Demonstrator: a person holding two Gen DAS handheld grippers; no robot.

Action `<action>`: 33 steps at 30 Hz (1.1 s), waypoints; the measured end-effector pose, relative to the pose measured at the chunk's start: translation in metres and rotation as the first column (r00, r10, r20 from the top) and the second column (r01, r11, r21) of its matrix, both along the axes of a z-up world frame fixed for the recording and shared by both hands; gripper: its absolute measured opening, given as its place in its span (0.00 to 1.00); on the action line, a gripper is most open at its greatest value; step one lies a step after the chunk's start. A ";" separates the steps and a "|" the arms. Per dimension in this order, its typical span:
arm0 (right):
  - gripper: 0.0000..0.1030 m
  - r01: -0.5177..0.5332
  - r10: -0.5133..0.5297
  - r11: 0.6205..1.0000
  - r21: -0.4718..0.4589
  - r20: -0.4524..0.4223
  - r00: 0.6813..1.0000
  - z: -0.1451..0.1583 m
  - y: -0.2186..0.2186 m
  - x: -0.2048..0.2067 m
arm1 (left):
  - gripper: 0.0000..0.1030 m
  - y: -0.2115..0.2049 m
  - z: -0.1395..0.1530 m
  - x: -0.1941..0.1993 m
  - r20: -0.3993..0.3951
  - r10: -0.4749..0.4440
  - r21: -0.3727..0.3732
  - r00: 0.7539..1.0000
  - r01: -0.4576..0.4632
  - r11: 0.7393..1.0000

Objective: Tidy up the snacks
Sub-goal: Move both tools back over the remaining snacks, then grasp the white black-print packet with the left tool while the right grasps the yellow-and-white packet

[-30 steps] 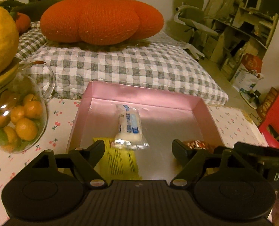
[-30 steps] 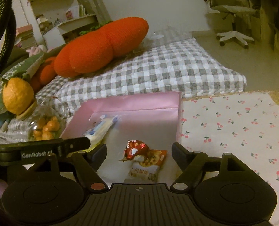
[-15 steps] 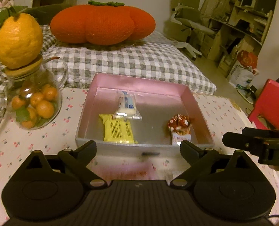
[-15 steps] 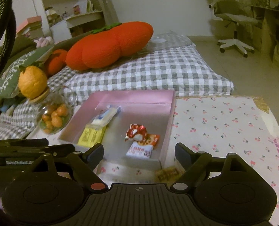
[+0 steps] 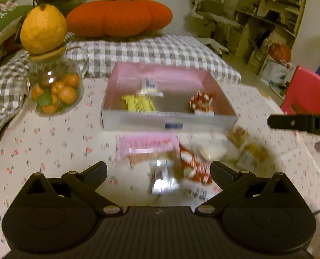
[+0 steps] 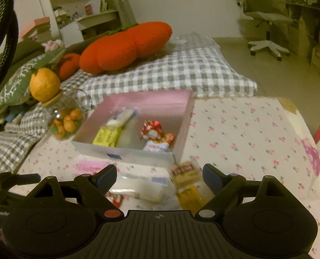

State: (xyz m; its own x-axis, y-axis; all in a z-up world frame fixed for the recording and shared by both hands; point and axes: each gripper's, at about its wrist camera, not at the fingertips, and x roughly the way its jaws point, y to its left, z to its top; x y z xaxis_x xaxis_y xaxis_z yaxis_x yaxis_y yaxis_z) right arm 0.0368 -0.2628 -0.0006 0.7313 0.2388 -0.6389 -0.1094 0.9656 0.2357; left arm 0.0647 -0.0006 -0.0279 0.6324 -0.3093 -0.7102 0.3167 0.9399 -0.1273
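Observation:
A pink box [image 5: 168,120] [image 6: 127,151] stands on the cherry-print table. In it lie a yellow packet [image 5: 138,103], a white-and-blue packet [image 5: 148,87] and a red packet [image 5: 202,104]. In front of the box lies a loose heap: a pink packet [image 5: 147,146], a red packet [image 5: 194,164], a silver wrapper [image 5: 162,177] and gold-brown packets [image 5: 246,149] [image 6: 185,172]. My left gripper [image 5: 158,170] hovers over the heap, its jaws opening, gripping nothing. My right gripper [image 6: 160,172] hovers there too, its jaws opening; no pad touches the white packet [image 6: 142,185].
A glass jar of small oranges [image 5: 56,90] with a big yellow citrus [image 5: 43,30] on its lid stands left of the box. Behind are a checked mattress [image 5: 151,51] and an orange pumpkin cushion [image 5: 119,17]. A red chair [image 5: 308,95] is at the right.
Both grippers have drawn back from over the box toward the table's near side, and their jaws have widened. The heap of loose snacks in front of the box has come into view.

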 end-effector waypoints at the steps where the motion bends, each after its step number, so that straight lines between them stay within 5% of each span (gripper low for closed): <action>1: 0.86 0.003 -0.003 1.000 -0.009 -0.004 1.000 -0.002 -0.002 -0.002 | 0.99 0.001 -0.003 -0.004 -0.004 -0.005 0.004 1.000 0.005 1.000; 19: 0.86 -0.084 0.075 0.985 -0.151 -0.063 0.995 -0.048 -0.003 -0.026 | 0.99 -0.006 -0.037 -0.048 0.038 -0.134 0.042 0.990 0.133 0.990; 33: 0.86 -0.200 0.191 0.956 -0.216 -0.061 0.980 -0.082 0.011 -0.021 | 0.90 -0.037 -0.051 -0.054 0.130 -0.291 0.123 0.948 0.276 0.953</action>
